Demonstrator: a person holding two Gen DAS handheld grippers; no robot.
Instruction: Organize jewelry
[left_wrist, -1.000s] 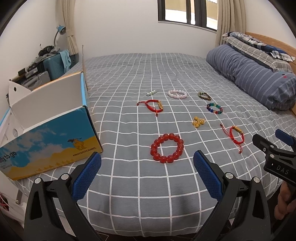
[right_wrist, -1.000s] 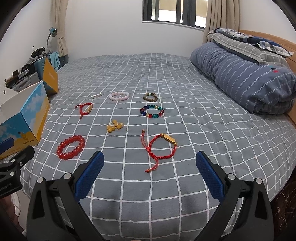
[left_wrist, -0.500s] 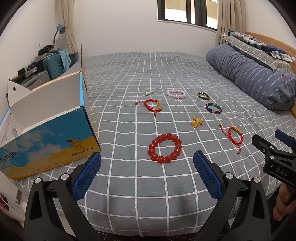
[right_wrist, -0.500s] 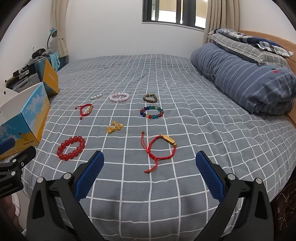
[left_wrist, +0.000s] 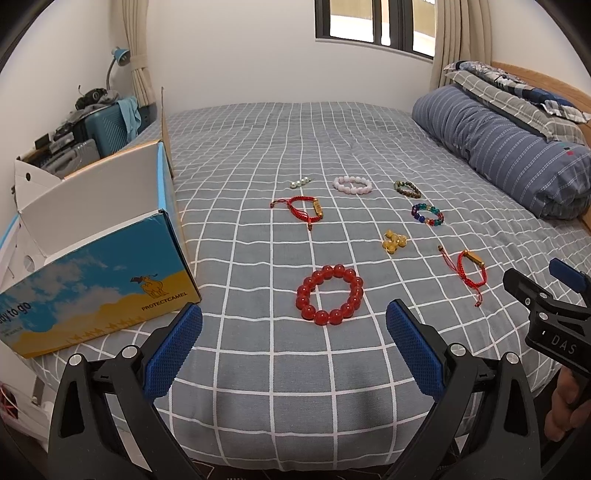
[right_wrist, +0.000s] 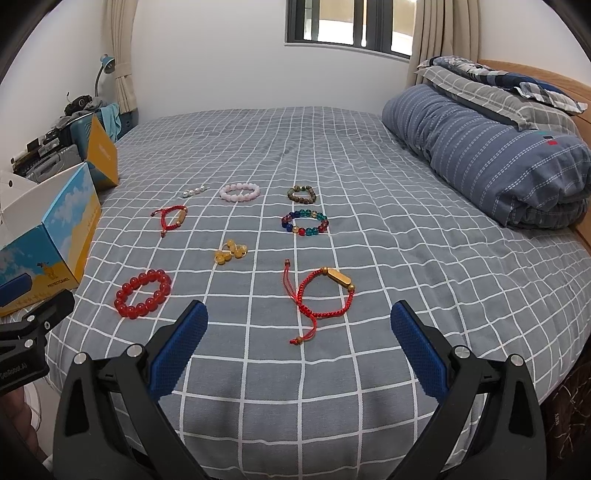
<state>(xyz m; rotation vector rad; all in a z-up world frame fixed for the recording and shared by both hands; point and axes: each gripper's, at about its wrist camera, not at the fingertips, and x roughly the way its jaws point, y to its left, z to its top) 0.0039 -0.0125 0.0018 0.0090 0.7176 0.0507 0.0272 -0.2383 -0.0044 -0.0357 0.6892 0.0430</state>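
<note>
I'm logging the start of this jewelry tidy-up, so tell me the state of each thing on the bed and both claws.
Left claw: open, empty.
Right claw: open, empty.
Cardboard box: open, flaps up.
Red bead bracelet: flat on bedspread, untouched.
Near red cord bracelet: loose, cord tail trailing.
Far red cord bracelet: loose on bedspread.
Multicolour bead bracelet: lying flat.
Pink bead bracelet: lying flat.

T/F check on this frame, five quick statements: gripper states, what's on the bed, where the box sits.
1. Both grippers are open and empty. True: left gripper, right gripper.
2. The big red bead bracelet lies inside the box. False: it lies on the bedspread.
3. Two red cord bracelets are out. True.
4. The box is shut. False: its flaps stand open.
5. The pink bead bracelet is held by the right gripper. False: it lies untouched.
</note>
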